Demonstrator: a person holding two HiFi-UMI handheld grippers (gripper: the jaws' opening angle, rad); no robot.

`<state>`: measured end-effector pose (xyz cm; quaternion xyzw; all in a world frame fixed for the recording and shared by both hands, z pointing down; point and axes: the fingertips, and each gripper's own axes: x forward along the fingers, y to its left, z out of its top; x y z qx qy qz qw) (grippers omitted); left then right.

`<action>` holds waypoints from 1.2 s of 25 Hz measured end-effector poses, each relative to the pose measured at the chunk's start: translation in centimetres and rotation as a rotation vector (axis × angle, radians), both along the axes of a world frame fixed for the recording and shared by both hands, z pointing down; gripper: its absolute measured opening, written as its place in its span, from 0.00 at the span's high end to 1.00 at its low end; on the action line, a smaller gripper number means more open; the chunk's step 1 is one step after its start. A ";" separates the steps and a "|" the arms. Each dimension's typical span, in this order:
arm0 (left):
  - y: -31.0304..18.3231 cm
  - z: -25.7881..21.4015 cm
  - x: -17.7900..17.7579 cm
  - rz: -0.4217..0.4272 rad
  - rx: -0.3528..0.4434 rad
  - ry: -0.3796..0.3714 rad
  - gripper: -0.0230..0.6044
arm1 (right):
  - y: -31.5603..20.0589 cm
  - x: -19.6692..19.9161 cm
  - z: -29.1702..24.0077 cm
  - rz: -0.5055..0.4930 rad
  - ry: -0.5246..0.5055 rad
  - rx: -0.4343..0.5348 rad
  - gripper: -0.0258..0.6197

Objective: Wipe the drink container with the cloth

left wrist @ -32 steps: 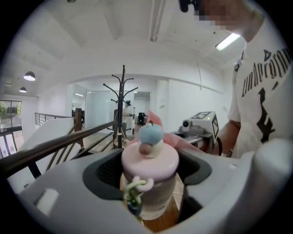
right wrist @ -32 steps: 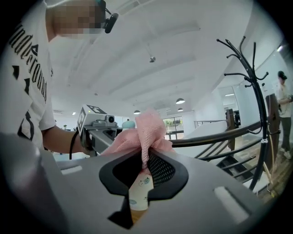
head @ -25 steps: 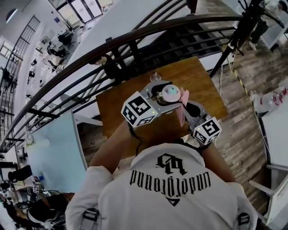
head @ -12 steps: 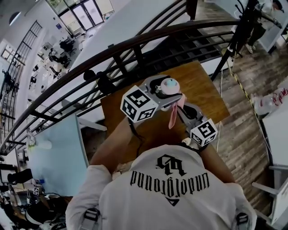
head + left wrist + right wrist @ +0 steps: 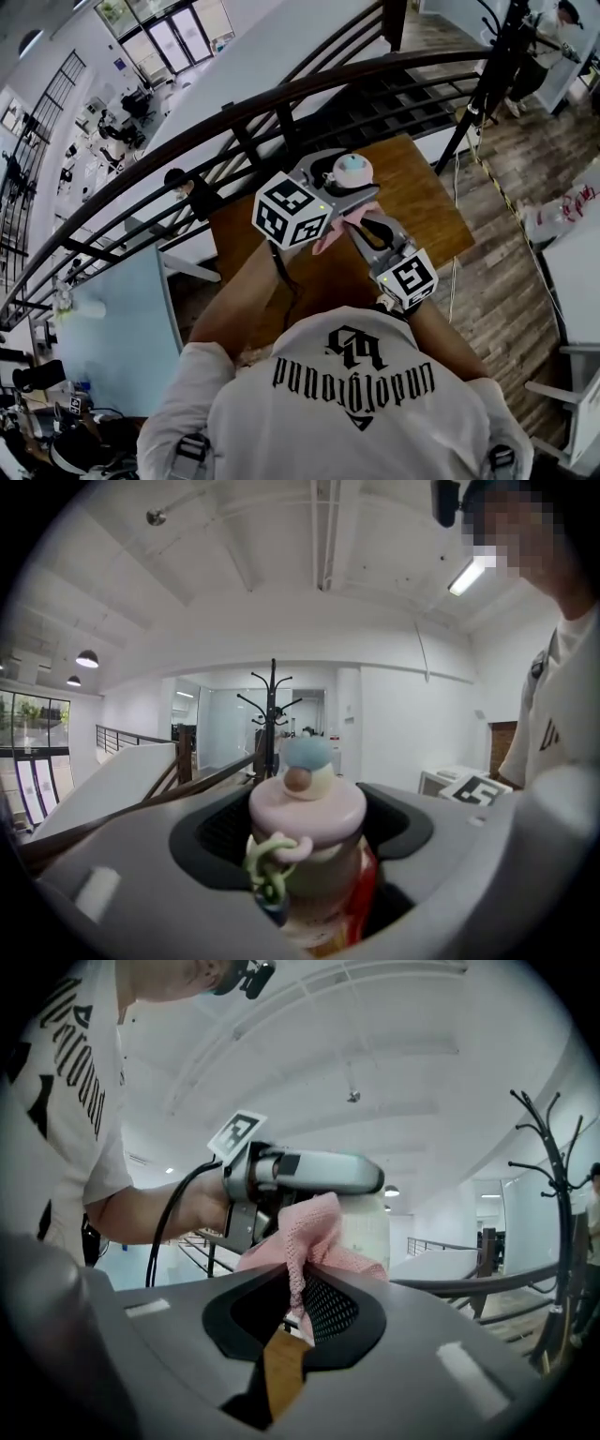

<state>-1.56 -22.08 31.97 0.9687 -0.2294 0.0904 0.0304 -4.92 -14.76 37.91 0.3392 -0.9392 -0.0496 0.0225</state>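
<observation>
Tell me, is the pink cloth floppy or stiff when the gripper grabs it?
Probably floppy: the pink cloth bunches and folds where the right gripper pinches it. Its open weave looks thin, so it likely weighs very little. It would probably mould around the drink container rather than shove it.

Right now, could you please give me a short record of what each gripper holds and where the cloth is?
Left gripper: shut on the drink bottle, below its pink lid
Right gripper: shut on the pink cloth
Cloth contact: bunched against the bottle's pale side
Bottle position: held in the air over the wooden table
Wiping: apparently under way, judging by the contact
</observation>
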 end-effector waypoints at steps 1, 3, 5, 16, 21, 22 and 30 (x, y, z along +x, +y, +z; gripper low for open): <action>-0.1 0.0 0.0 0.002 0.001 -0.002 0.34 | -0.1 -0.4 0.9 -0.001 0.013 -0.014 0.90; -0.1 -0.1 0.1 0.006 0.000 0.000 0.34 | -0.3 -0.9 2.9 0.002 0.038 -0.045 0.90; -0.2 0.1 0.1 0.007 -0.001 -0.001 0.34 | -0.5 -1.2 4.2 0.009 0.043 -0.071 0.90; -0.3 1.0 -0.6 -0.006 -0.019 0.011 0.34 | -0.6 -3.6 -1.7 0.006 0.047 0.023 0.90; 0.1 0.8 -0.9 -0.003 -0.018 0.010 0.34 | -0.2 -2.3 2.9 0.009 0.049 -0.060 0.90; 0.2 0.8 -1.0 -0.002 -0.017 0.010 0.34 | -0.2 -2.0 4.0 0.010 0.048 -0.087 0.90; 0.4 0.7 -1.4 0.012 -0.006 0.000 0.34 | -0.5 1.6 6.0 0.035 0.046 -0.136 0.90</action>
